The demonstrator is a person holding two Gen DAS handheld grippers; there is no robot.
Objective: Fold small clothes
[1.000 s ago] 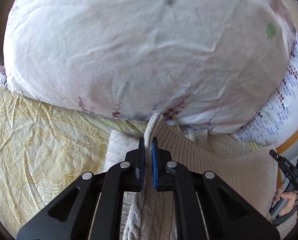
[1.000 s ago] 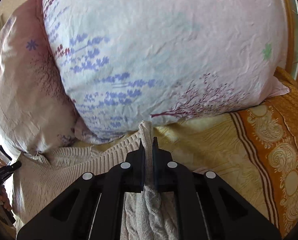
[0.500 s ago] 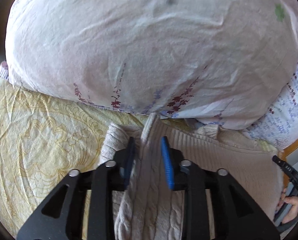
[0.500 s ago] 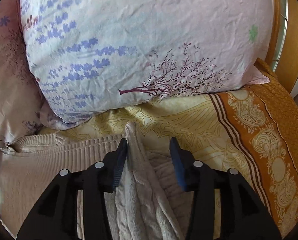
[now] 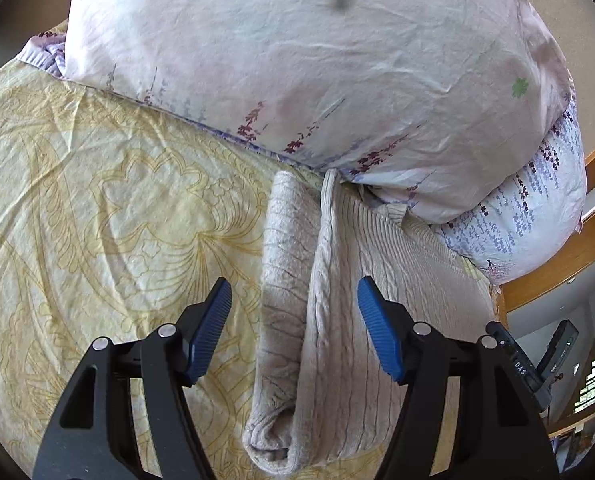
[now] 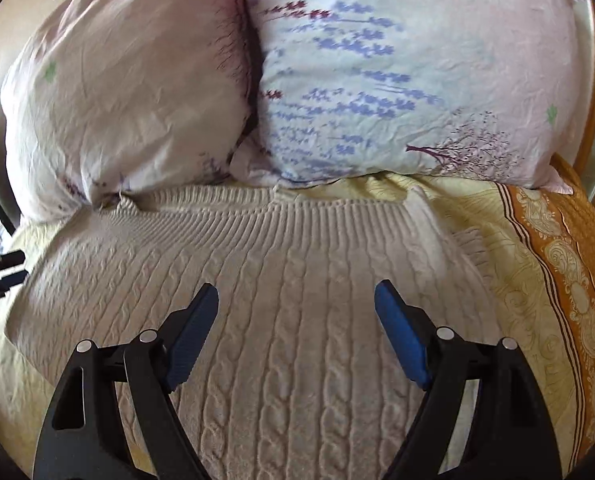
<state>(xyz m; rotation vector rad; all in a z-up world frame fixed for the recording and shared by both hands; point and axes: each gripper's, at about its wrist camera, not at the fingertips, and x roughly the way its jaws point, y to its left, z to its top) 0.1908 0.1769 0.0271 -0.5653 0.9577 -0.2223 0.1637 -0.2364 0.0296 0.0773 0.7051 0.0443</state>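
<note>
A bed spread with a pale yellow patterned cotton sheet (image 5: 97, 208) is seen, a wooden frame (image 5: 553, 272) at its edge. Two floral-printed pillows (image 6: 397, 80) are counted, and one beige cable-knit sweater (image 6: 297, 300), laid folded just below them. The left hand-held gripper (image 5: 293, 322) and right hand-held gripper (image 6: 297, 330) are seen opening, their pads clear of the knit.

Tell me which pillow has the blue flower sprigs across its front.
The right-hand pillow in the right wrist view. The left pillow beside it is mostly plain pink, with only dark twigs near the seam.
</note>
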